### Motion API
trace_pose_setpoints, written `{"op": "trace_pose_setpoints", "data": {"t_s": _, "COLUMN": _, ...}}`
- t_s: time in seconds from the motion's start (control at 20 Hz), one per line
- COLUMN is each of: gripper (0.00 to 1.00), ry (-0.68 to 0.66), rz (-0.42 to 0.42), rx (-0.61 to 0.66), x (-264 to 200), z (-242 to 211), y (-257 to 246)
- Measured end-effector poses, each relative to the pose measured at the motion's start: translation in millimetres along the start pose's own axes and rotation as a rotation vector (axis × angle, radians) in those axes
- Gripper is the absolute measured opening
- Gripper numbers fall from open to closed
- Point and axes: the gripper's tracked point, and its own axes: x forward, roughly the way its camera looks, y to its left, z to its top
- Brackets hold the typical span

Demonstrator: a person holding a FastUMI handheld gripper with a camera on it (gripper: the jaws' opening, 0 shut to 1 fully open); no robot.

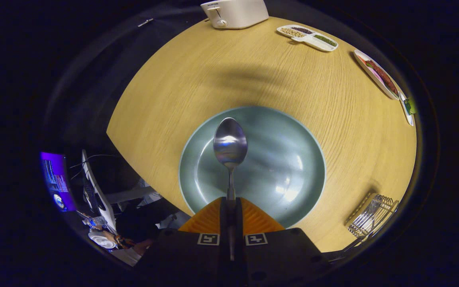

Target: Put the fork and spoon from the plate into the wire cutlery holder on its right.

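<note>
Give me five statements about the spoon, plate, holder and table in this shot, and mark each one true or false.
1. The gripper is shut on the spoon by its handle. True.
2. The spoon's bowl points back toward the gripper. False: it points ahead of the fingers, over the plate.
3. The plate has a fork lying on it. False: no fork shows on the plate.
4. The wire cutlery holder stands on the table, apart from the plate. True.
5. The toaster stands right beside the plate. False: it sits at the table's far edge, well beyond the plate.
</note>
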Motion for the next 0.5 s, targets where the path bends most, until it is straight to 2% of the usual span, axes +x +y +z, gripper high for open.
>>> {"op": "trace_pose_setpoints", "data": {"t_s": 0.5, "gripper": 0.09, "ry": -0.062, "rz": 0.004, "rx": 0.021, "x": -137.0, "z": -32.8, "y": -54.9}}
